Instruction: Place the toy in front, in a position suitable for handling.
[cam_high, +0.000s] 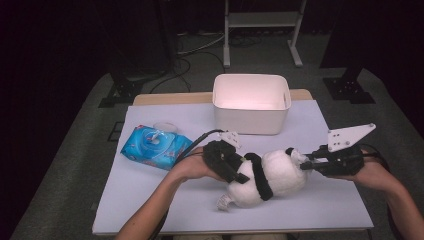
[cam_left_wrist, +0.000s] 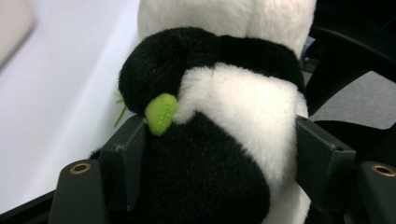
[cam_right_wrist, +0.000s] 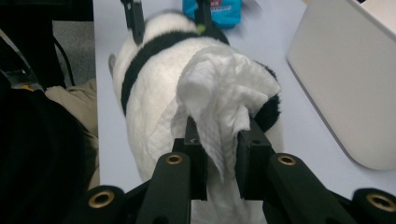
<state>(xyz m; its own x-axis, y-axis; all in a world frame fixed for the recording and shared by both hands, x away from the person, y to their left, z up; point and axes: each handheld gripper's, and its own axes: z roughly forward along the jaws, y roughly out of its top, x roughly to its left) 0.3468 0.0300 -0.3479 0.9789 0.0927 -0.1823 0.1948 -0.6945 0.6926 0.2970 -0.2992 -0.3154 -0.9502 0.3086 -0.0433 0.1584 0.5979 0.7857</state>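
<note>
My left tool (cam_left_wrist: 215, 154) clamps the plush panda (cam_high: 265, 176) lying mid-tabletop (cam_high: 150, 200); it's soft, light, squashy, so I grip the body's thick middle. My right tool (cam_right_wrist: 219, 154) pinches a limp wet wipe (cam_right_wrist: 224, 93) against its head.

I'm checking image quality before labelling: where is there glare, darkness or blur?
High view: dark surroundings, the white bin glows overexposed inside. Left gripper view: the panda toy is close and fairly sharp, the table behind soft. Right gripper view: the wipe is sharp, the wipes pack blurred.
</note>
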